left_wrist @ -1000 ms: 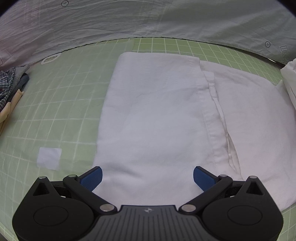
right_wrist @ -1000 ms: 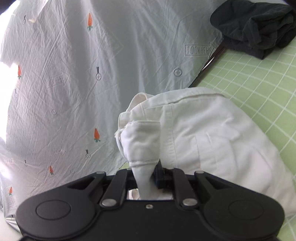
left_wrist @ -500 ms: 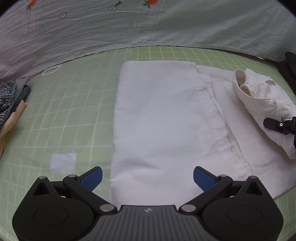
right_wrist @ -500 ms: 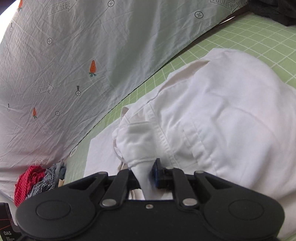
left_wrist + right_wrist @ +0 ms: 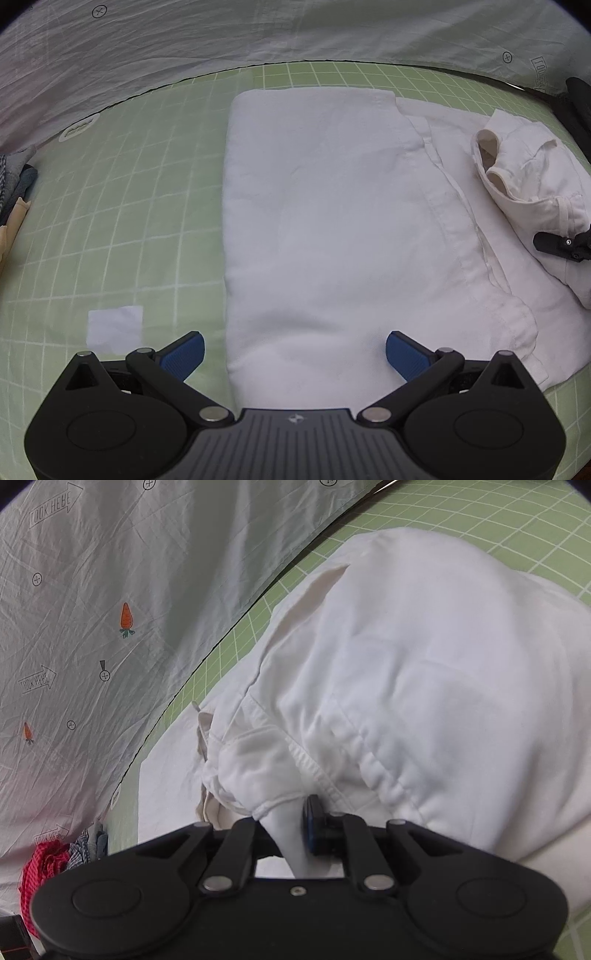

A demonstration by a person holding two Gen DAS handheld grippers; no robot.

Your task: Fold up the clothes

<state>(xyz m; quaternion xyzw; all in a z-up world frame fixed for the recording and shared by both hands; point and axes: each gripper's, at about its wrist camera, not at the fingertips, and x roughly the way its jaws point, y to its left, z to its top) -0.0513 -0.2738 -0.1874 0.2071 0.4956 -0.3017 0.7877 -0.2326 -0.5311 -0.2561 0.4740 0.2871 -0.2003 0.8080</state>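
Note:
A white shirt (image 5: 325, 229) lies partly folded on the green grid mat (image 5: 122, 206), its left half flat and doubled over. My left gripper (image 5: 295, 354) hovers open over the shirt's near edge, its blue pads (image 5: 184, 354) wide apart with nothing between them. At the right edge of the left wrist view my right gripper (image 5: 561, 245) holds a bunched part of the shirt (image 5: 532, 173). In the right wrist view my right gripper (image 5: 291, 830) is shut on a pinch of the white shirt (image 5: 406, 686), which humps up over the mat (image 5: 480, 520).
A white sheet with carrot prints (image 5: 110, 627) hangs behind the mat. A pile of checked and red clothes (image 5: 44, 864) lies at the far left, dark clothing (image 5: 576, 107) at the far right. A white paper square (image 5: 114, 326) is on the mat near my left gripper.
My right gripper has swung down and leftward with the gathered shirt cloth, bringing it over the flat part of the shirt. My left gripper shifted slightly and stays open.

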